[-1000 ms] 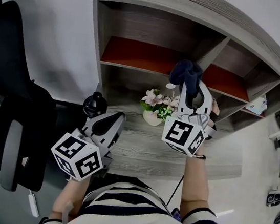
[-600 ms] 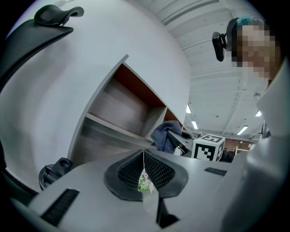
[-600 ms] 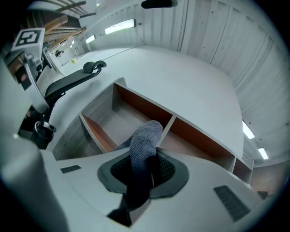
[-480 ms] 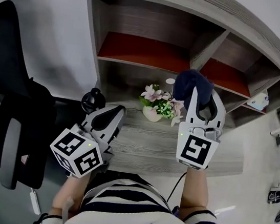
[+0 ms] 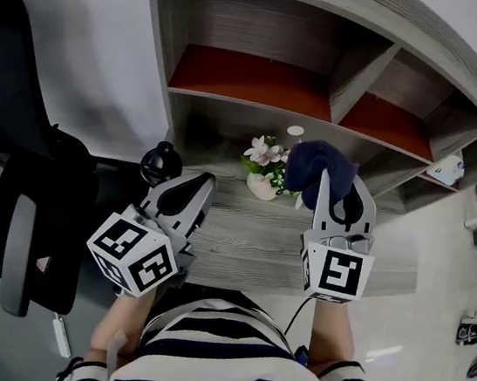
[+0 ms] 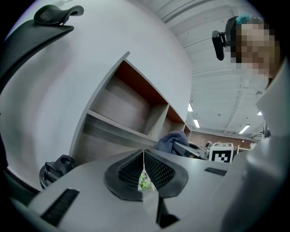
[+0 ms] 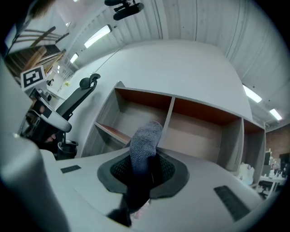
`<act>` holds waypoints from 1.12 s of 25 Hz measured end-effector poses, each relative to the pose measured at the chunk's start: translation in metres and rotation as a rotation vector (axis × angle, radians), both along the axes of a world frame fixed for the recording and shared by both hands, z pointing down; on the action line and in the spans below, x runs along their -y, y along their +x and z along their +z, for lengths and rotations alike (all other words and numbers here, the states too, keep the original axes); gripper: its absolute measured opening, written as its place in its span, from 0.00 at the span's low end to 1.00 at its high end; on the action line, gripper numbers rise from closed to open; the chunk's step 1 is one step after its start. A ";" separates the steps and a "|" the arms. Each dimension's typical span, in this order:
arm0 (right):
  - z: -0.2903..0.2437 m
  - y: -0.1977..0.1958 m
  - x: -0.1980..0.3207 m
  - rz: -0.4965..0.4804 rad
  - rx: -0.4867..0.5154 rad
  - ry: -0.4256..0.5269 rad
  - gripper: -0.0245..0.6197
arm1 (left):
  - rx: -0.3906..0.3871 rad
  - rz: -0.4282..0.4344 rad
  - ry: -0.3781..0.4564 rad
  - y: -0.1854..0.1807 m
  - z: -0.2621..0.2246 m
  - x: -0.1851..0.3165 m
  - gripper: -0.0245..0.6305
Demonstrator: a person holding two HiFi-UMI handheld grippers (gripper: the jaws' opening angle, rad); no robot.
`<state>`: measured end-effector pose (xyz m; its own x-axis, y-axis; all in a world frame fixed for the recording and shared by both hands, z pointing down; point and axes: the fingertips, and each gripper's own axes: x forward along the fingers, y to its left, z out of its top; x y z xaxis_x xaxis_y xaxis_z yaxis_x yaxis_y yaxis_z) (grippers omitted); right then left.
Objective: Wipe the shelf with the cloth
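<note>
While the right gripper [image 5: 337, 189] is clamped on the cloth [image 5: 317, 161], the dark bundle pokes out past its jaws. It hangs above the desk [image 5: 248, 248], in front of the shelf [image 5: 250, 108], at one o'clock of the head view's centre. In the right gripper view the cloth [image 7: 145, 138] fills the gap between the jaws, with the shelf's red-floored bays at twelve o'clock beyond it; contact with the shelf cannot be told. The flowers [image 5: 265, 156] in a pale pot sit at nine o'clock of the cloth, just beside it. The left gripper [image 5: 194, 192] hangs at eight o'clock of the cloth, well apart from it. Its own view shows its jaws pressed together, holding nothing. A black chair [image 5: 34, 201] stands at nine o'clock.
</note>
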<state>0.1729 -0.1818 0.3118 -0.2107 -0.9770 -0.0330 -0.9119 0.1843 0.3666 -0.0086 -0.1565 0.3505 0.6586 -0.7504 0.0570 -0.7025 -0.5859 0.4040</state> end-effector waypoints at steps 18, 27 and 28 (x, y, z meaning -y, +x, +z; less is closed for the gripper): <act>0.061 -0.009 -0.015 -0.088 0.263 -0.245 0.16 | 0.011 -0.018 -0.033 -0.008 0.014 0.002 0.07; 0.066 -0.012 -0.018 -0.103 0.300 -0.278 0.16 | 0.008 -0.017 -0.042 -0.009 0.016 0.004 0.07; 0.066 -0.013 -0.018 -0.104 0.300 -0.278 0.16 | 0.007 -0.018 -0.043 -0.009 0.016 0.004 0.07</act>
